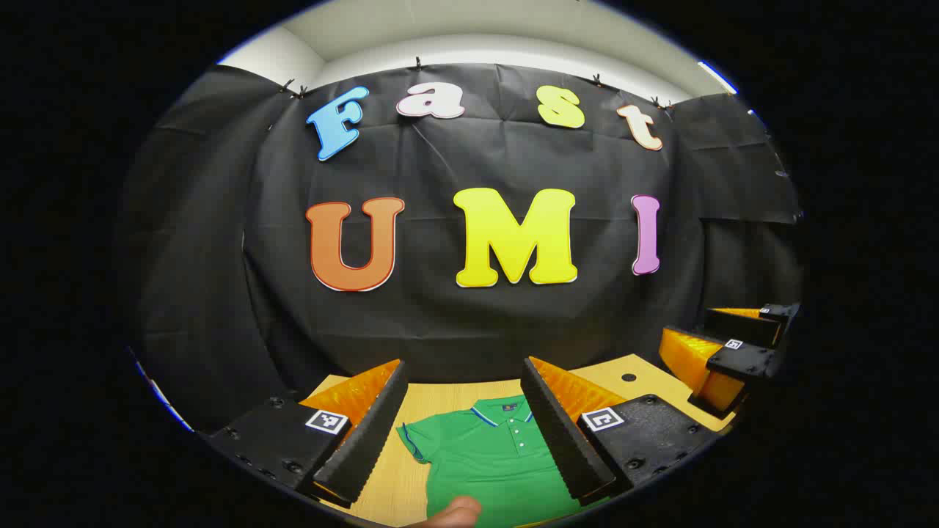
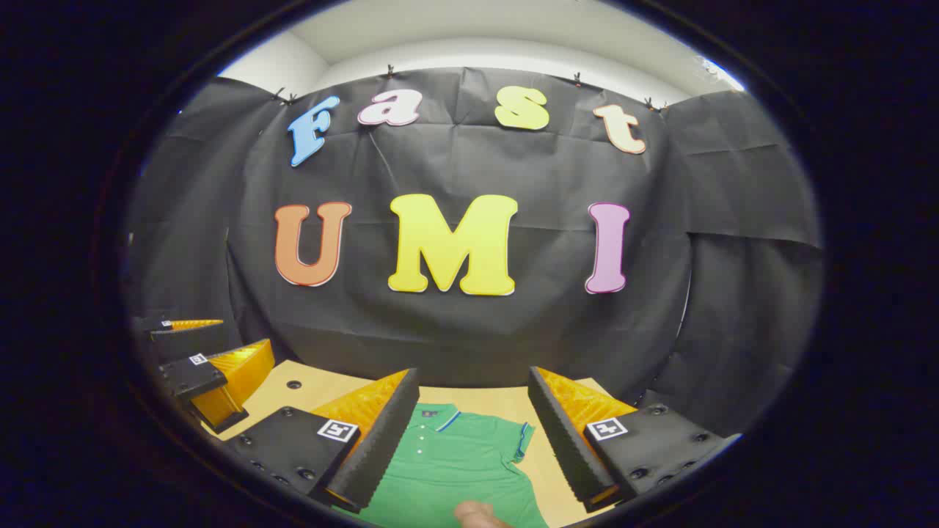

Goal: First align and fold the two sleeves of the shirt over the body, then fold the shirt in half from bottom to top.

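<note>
At the bottom edge of the left gripper view a fingertip is seen, lying over the green short-sleeved polo shirt. The left gripper is held above the shirt with its fingers spread wide and nothing gripped between them. The shirt is laid flat on the pale wooden table, collar towards the far wall, one sleeve spread out to the side. In the right gripper view the right gripper is likewise held wide apart and empty over the same shirt. Farther off, at the table's side, the other gripper is seen against the black cloth wall
</note>
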{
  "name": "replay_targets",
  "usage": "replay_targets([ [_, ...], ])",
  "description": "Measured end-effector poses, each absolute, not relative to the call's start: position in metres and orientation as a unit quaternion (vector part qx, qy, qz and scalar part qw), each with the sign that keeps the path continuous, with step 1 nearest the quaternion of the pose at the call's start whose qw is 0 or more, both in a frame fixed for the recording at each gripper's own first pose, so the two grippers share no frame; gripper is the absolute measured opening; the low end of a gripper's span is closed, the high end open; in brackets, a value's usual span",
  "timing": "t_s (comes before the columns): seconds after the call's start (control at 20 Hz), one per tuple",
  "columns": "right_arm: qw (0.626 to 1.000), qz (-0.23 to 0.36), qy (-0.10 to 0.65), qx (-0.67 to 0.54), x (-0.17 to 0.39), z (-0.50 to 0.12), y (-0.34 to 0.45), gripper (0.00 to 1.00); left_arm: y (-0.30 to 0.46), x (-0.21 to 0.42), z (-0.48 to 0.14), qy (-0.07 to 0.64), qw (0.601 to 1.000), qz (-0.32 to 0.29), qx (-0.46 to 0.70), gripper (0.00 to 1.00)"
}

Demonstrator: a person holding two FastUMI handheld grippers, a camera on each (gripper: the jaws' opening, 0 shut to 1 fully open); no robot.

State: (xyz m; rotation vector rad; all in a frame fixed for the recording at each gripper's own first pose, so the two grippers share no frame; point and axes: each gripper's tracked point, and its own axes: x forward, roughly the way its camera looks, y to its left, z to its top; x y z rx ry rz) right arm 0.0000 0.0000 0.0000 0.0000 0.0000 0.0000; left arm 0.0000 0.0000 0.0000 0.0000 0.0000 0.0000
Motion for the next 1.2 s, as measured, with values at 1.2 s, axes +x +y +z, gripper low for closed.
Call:
replay_targets([
  [1.2,0.998,-0.006,0.062,-0.016,0.077,-0.063,-0.054,0.96,-0.028,-0.009,-0.017,0.016,1.000,0.010,-0.001,0.99],
])
